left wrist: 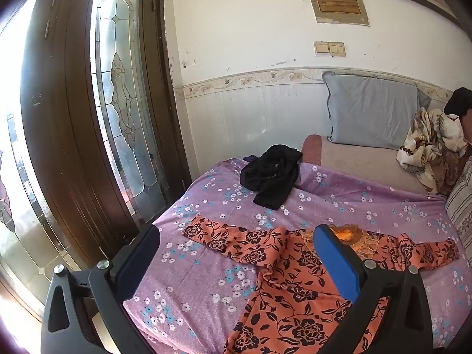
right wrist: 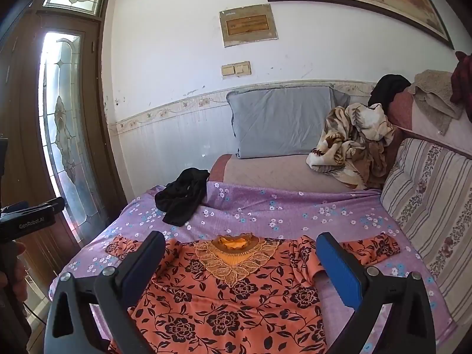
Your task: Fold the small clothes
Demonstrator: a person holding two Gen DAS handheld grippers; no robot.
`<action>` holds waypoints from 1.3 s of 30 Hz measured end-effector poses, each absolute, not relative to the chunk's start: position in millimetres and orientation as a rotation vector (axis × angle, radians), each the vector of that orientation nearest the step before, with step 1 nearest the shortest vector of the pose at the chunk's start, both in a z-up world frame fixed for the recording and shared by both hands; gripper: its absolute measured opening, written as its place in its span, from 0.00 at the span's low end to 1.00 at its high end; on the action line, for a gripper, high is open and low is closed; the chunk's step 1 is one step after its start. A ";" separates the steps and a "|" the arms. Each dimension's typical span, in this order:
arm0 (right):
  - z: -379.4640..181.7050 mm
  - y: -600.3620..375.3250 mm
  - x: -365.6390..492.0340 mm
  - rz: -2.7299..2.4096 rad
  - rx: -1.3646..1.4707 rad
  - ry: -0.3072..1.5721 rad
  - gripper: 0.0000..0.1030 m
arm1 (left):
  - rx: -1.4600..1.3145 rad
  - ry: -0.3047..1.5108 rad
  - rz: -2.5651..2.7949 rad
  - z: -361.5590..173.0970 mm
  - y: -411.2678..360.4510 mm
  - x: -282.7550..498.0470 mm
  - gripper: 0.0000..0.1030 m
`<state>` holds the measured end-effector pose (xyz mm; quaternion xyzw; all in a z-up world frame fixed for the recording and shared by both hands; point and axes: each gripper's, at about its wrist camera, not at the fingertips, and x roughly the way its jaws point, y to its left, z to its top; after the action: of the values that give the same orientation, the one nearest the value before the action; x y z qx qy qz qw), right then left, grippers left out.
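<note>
We find the orange floral top [right wrist: 224,309] spread flat on the purple flowered sheet [right wrist: 265,209], collar toward the wall, hem toward us, sleeves out sideways. The left gripper [left wrist: 236,247] and right gripper [right wrist: 240,253] hover above it, jaws spread, nothing pinched. A black garment [right wrist: 181,197] lies beyond; a glazed door [left wrist: 124,103] stands left.
</note>
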<state>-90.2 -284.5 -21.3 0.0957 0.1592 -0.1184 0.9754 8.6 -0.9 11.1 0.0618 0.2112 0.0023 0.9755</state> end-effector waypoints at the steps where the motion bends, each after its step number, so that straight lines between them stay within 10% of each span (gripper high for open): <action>1: -21.0 -285.0 -90.0 -0.239 0.194 0.321 1.00 | 0.125 0.426 0.005 11.3 -0.8 8.9 1.00; 39: -29.0 -290.5 -81.6 -0.247 0.175 0.330 1.00 | 0.156 0.449 -0.003 1.4 -9.8 15.8 1.00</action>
<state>-81.6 -290.5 -29.0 0.0868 0.1639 -0.1224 0.9750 15.8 -9.8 1.4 0.0773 0.2223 -0.0016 0.9719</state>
